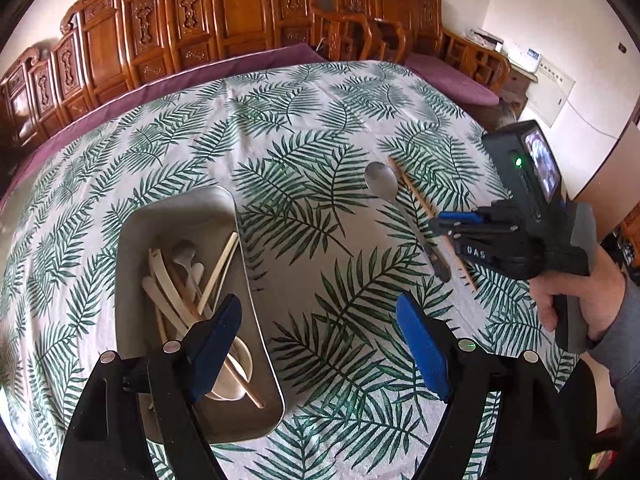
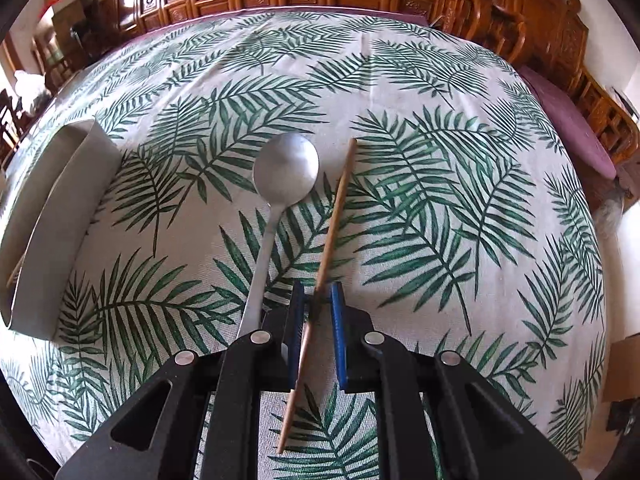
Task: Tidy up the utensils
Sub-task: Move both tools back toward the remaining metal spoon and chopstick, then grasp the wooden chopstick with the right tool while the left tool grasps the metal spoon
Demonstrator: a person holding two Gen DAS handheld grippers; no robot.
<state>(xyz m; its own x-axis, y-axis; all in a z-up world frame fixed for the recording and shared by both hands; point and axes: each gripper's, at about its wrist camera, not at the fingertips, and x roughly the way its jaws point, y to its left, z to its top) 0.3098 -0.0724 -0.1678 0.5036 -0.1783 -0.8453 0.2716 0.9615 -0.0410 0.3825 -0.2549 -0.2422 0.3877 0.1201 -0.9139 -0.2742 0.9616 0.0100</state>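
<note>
A metal tray (image 1: 132, 240) lies on the leaf-print tablecloth and holds several chopsticks and spoons (image 1: 188, 280). My left gripper (image 1: 320, 320) is open and empty, its left finger over the tray's near end. A steel spoon (image 2: 286, 168) and a wooden chopstick (image 2: 340, 196) lie side by side on the cloth. My right gripper (image 2: 318, 296) straddles the chopstick, its blue pads (image 2: 338, 320) close on either side with narrow gaps showing. In the left wrist view the right gripper (image 1: 444, 226) is low over the spoon (image 1: 382, 180) and chopstick (image 1: 412, 188).
The tray's side wall (image 2: 60, 216) shows at the left of the right wrist view. Carved wooden chairs (image 1: 240, 12) and a purple cushion (image 1: 452, 76) line the far side of the table. A white wall (image 1: 580, 60) stands to the right.
</note>
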